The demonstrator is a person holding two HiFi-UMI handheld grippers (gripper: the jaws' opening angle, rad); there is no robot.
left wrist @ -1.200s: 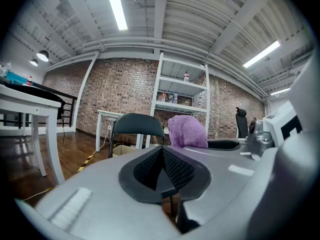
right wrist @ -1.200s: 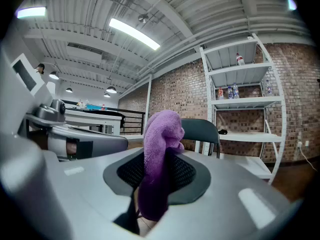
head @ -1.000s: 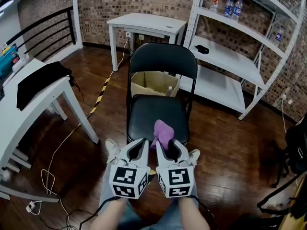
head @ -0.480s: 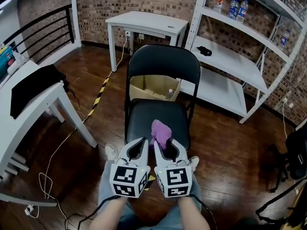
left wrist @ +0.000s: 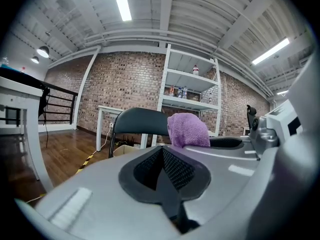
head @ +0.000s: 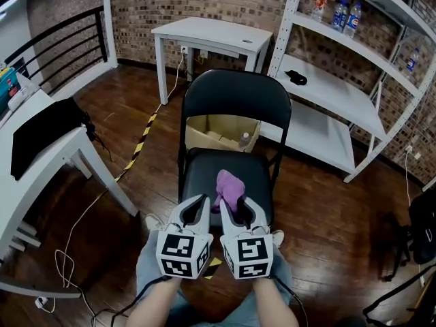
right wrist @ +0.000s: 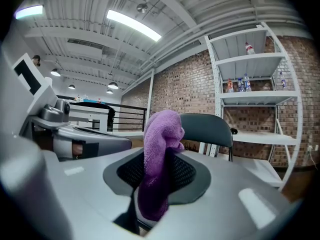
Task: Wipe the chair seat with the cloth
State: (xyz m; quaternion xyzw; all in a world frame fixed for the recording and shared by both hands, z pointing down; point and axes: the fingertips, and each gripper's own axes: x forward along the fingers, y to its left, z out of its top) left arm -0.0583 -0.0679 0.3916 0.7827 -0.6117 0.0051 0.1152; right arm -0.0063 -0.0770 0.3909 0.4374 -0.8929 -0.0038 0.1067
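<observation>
Purple cloth (head: 229, 186) is pinched in the right gripper (head: 236, 210); the right gripper view shows its jaws clamped on the cloth's lower part, with the free end bunched and standing up past the tips; left gripper (head: 197, 208) sits just beside the right one, and its own view shows the jaws closed together with nothing between them; both grippers hover at the front edge of the black chair seat (head: 203, 172), cloth over the front half of the seat, right of its middle; cannot tell whether the cloth touches the seat, it looks held above it; backrest (head: 235, 97) is upright at the seat's far edge, with a cardboard box (head: 219, 131) on the floor behind it; step in hand looks like bringing the cloth to the seat, wiping not yet begun; next move likely calls for tipping the right gripper down so the cloth presses flat on the vinyl, then sweeping across from the front edge toward the backrest.
</observation>
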